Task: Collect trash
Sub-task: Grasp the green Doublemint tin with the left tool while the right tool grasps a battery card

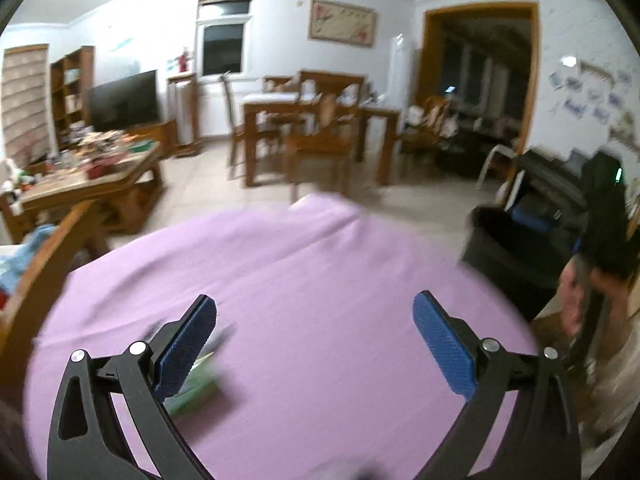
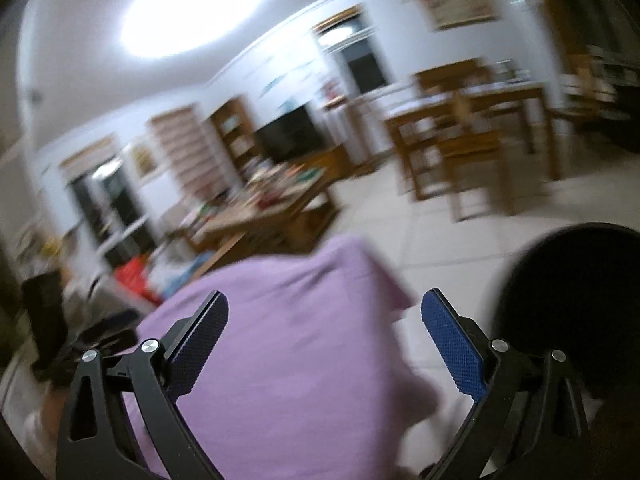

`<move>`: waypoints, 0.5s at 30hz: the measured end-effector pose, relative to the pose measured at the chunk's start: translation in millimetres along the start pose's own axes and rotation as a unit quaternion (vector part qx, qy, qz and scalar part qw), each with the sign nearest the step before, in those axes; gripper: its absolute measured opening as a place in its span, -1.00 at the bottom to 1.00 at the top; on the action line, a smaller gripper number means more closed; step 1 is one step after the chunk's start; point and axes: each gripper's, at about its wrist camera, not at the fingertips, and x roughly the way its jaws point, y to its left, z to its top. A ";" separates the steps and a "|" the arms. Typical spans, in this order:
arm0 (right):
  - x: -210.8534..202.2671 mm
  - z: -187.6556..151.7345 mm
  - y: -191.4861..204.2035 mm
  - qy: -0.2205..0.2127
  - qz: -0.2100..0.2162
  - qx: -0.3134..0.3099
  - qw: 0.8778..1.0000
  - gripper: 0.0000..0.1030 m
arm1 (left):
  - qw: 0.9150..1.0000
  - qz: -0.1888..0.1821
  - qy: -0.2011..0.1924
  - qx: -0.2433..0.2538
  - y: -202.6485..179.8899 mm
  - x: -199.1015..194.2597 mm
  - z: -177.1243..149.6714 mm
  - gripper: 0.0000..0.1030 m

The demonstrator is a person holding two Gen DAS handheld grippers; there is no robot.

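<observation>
A table under a pink cloth [image 1: 320, 272] fills the lower half of the left wrist view. On it lies a blurred green and white wrapper [image 1: 198, 386], partly behind the left finger of my left gripper [image 1: 315, 322]. That gripper hangs over the cloth with its jaws wide apart and nothing between them. A black bin [image 1: 516, 256] stands just past the table's right edge. In the right wrist view my right gripper [image 2: 325, 316] is open and empty above the corner of the pink cloth [image 2: 288, 320], with the round black bin [image 2: 576, 304] at the lower right.
A person's hand [image 1: 576, 300] shows at the right edge of the left wrist view. A cluttered wooden coffee table [image 1: 92, 176] stands at the left. A wooden dining table with chairs [image 1: 316, 128] stands across the tiled floor [image 1: 420, 204]. Both views are motion-blurred.
</observation>
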 end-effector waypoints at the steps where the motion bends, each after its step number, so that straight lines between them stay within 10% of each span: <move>1: 15.9 0.9 18.7 0.018 0.017 -0.020 0.999 0.79 | 1.000 0.013 0.009 0.003 10.3 -0.5 -4.6 0.89; 7: 112.3 -5.1 129.5 0.125 0.095 -0.188 0.970 0.39 | 0.995 0.031 0.081 0.041 49.6 17.1 -23.3 0.55; 15: 202.7 -26.2 204.2 0.201 0.137 -0.335 0.910 0.38 | 0.989 0.011 0.131 0.074 62.1 47.6 -40.9 -0.12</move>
